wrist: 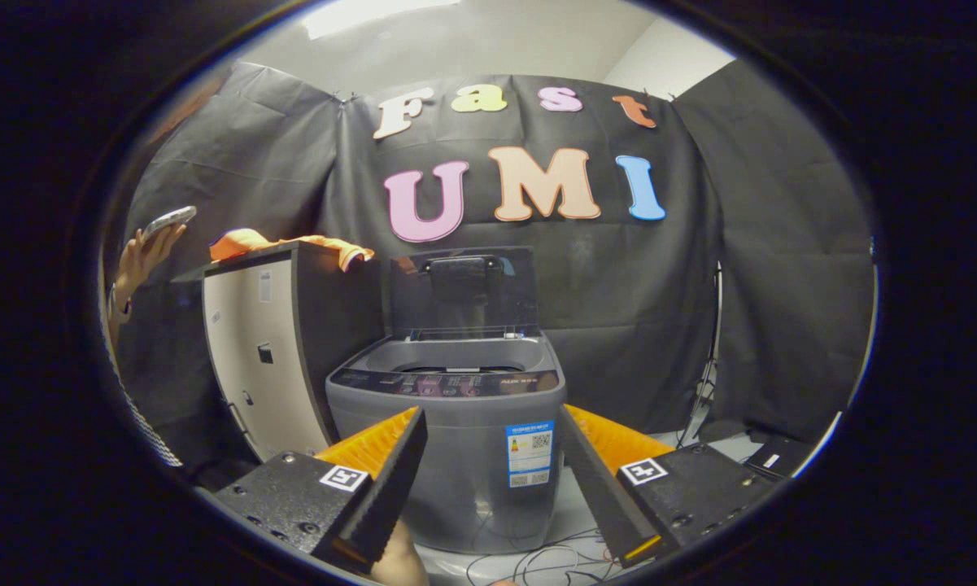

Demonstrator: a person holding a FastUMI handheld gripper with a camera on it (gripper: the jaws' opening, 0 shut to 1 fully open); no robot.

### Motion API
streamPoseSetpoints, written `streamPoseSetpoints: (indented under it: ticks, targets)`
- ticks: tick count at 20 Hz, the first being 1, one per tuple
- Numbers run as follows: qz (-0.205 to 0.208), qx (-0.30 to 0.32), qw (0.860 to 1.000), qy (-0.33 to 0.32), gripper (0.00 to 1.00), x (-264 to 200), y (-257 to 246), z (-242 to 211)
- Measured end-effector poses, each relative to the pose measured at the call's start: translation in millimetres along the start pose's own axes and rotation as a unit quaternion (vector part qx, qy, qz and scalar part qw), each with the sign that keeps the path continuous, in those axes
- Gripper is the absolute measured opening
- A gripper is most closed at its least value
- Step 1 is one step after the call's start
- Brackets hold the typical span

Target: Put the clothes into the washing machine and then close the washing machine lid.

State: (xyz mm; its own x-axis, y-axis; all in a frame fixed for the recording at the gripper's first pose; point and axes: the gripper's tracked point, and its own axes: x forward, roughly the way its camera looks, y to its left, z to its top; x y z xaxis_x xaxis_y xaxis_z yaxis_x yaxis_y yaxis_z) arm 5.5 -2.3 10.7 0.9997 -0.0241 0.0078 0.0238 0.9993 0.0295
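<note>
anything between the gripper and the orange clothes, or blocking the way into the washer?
Nothing visible. The hand-held gripper is open and empty; orange clothes lie uncovered atop the cabinet beside the washing machine, whose lid stands open.

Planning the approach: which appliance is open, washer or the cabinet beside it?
The grey washing machine ahead of the open gripper: its lid stands upright. The cabinet, orange clothes on top, looks shut.

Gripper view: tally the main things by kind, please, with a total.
Washing machine, lid up: 1
Cabinet beside it: 1
Orange clothes on the cabinet: 1 heap
Phone in a hand: 1
Gripper, fingers open, holding nothing: 1
Total: 5
</note>
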Motion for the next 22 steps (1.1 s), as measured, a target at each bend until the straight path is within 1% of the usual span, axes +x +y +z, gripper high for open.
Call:
streamPoseSetpoints:
  ticks: [3,5,8,10,16,18,22]
  targets:
    - [-0.001,-0.007,1.000,-0.014,0.97,11,7,28]
    - [0.005,-0.014,1.000,-0.017,0.97,23,18,50]
    - [0.025,-0.014,1.000,-0.008,0.97,42,41,81]
    - [0.040,-0.020,0.999,-0.015,0.97,54,60,107]
    - [0.083,-0.054,0.995,-0.033,0.97,104,127,166]
    - [0.103,-0.049,0.993,-0.040,0.97,121,154,184]
    - [0.153,-0.007,0.986,-0.057,0.98,151,214,220]
